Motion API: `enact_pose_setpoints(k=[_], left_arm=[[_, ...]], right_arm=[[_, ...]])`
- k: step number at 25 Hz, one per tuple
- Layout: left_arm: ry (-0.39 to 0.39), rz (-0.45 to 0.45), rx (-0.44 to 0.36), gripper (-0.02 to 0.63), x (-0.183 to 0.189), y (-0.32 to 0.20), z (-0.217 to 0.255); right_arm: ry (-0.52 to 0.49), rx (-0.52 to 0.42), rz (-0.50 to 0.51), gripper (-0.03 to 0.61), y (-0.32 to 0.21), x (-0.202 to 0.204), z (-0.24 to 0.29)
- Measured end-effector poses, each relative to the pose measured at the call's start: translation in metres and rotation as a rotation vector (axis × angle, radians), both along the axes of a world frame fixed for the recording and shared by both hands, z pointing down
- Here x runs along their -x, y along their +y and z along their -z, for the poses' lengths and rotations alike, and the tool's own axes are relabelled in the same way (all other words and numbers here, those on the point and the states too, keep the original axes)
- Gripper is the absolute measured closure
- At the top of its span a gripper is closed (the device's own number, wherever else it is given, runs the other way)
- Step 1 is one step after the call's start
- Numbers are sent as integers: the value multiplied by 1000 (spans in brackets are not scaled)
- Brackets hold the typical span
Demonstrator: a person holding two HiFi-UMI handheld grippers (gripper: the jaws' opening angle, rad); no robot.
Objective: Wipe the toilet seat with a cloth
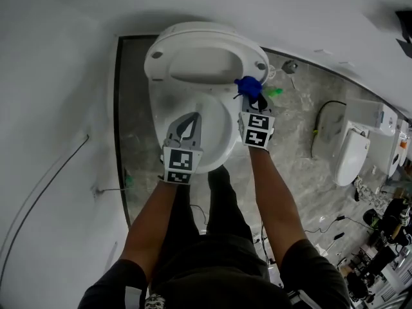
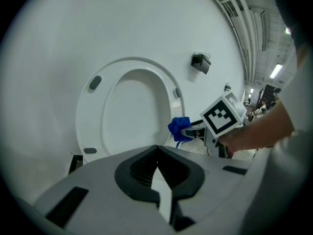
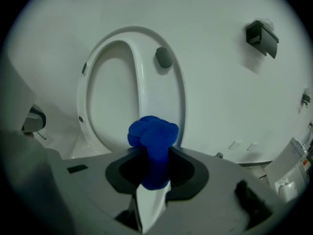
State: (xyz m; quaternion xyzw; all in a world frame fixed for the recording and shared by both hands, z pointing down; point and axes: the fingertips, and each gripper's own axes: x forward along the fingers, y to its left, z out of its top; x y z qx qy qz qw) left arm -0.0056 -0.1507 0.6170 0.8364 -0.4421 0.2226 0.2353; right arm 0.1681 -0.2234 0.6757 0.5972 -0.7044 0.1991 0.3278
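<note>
A blue cloth (image 3: 152, 133), judged soft, light and easily squashed, is gripped by its tail in the right gripper (image 3: 154, 177) just beside the raised toilet seat (image 3: 164, 94), while the left gripper (image 2: 157, 153) is seen closed on nothing.

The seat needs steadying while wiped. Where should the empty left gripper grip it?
Probably pinch the raised seat at its left rim, coming from the outer edge: the ring stands upright and narrow there, and the blue cloth occupies the right rim.
</note>
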Motion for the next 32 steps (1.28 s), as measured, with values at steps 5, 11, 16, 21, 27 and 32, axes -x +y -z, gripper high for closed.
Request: enact_pose_setpoints(k=[5, 11, 16, 21, 27, 32], left_arm=[[-1, 5, 25, 603, 3, 5, -24], [-5, 16, 46, 603, 13, 11, -42], [-15, 18, 38, 603, 25, 8, -47], [-22, 32, 37, 603, 42, 10, -52], [-26, 47, 47, 603, 61, 16, -55], [-34, 41, 48, 603, 75, 21, -57]], right_arm=[[62, 23, 35, 480, 9, 4, -31], [113, 24, 84, 480, 19, 16, -53], [116, 114, 105, 480, 23, 26, -89], [144, 150, 123, 480, 21, 37, -109], [178, 191, 188, 480, 26, 59, -130], [173, 207, 202, 480, 27, 81, -146]])
